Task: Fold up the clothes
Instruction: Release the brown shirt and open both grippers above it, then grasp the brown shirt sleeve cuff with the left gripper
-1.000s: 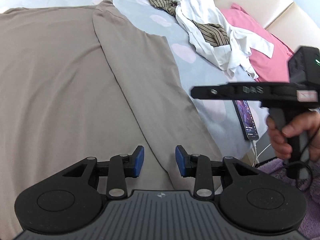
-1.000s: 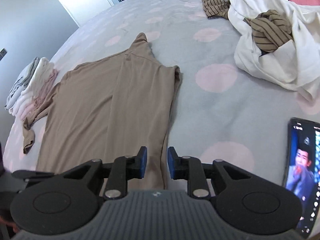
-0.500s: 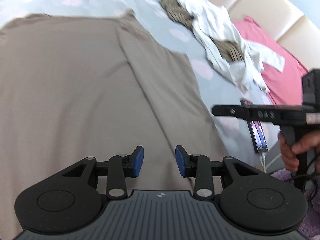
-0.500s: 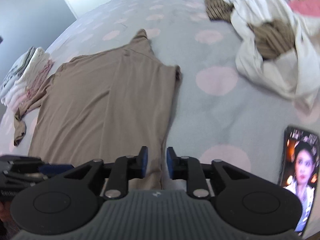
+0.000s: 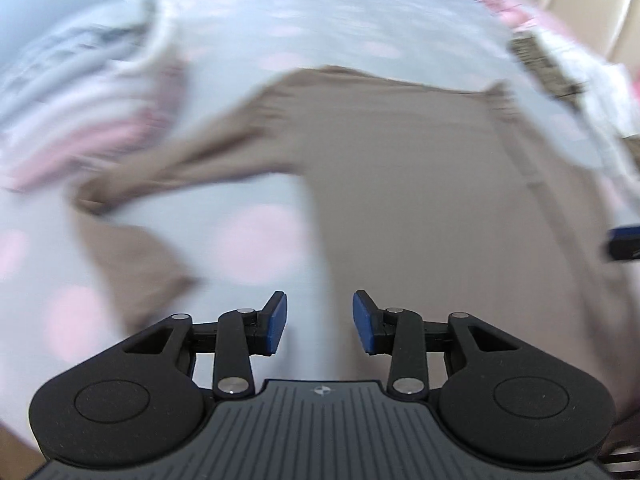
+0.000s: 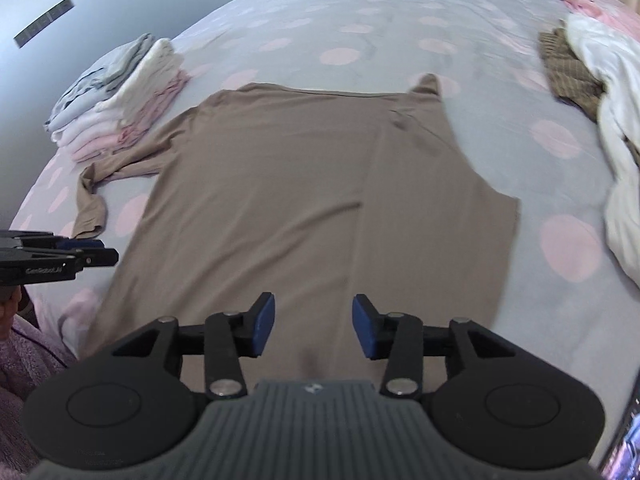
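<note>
Right gripper: nearest in its own view, blue-padded jaws apart and opening, nothing between them; it hangs over the near hem of the shirt

Left gripper: jaws apart and opening, nothing clamped; it hangs over the bed beside the shirt's left edge. In the right wrist view its tip enters at the left edge, near the sleeve cuff, with a bit of the person's hand below it

Purple fleece: fuzzy fabric at the lower left corner of the right wrist view

Phone: lit screen at the lower right corner, partly cut off

Taupe long-sleeved shirt: lies flat on the bed, its right side folded inward over the body, left sleeve stretched out and bent toward the near side. The left wrist view shows it blurred

Bed: grey cover with pale pink dots, carrying everything

Stack of folded clothes: grey, white and pink layers, just beyond the sleeve at far left

Heap of unfolded clothes: white garment and brown striped one, far right, well apart from the shirt

Pink pillow: far right corner
</note>
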The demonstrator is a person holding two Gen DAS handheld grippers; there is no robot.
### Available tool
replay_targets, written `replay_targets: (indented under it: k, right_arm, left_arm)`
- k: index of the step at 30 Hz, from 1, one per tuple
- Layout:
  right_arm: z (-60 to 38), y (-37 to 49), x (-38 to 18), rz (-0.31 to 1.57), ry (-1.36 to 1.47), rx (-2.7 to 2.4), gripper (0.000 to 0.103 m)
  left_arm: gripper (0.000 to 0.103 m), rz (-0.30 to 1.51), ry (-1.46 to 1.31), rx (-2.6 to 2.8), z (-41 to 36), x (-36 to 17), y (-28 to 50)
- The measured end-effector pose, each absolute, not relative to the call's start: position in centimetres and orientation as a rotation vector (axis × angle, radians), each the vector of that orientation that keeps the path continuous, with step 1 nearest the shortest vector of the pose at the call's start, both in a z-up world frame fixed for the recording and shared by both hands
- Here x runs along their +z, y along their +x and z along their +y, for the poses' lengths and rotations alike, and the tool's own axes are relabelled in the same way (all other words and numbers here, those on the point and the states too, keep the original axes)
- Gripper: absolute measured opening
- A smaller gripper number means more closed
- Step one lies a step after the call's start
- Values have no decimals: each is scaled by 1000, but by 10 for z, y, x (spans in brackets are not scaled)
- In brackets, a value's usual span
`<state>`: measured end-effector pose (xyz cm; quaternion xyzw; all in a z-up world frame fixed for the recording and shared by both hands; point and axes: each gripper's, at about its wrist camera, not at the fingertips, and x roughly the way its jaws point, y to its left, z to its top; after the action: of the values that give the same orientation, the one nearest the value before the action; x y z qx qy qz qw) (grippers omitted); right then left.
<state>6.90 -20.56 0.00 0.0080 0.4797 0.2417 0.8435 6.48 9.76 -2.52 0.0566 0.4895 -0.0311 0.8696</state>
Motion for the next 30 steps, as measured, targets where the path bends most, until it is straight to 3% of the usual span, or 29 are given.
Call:
replay_targets:
  k: [11,16,17,18,20,30]
  right_arm:
    - [-133,89,-3,1049,-49,634,56]
    - [-116,99,-12,1079,-68,645,57]
    - [-114,101,-14,1085,-71,645,57]
    - [-113,103,-16,1090,-74,643,57]
    - [-112,105,-19,1099,-76,637,57]
    - [-110,104,-15,1086,-76,653,57]
  left_arm:
    - [53,919,233,25,157,-46,69]
    - [53,920,237,35,166,-60,81]
    - [43,922,221,39,168,-59,83]
    - [21,926,196,42,172,-57,86]
    - [8,928,141,60,182,-51,89]
    - [4,539,-227,-56,210,66,49]
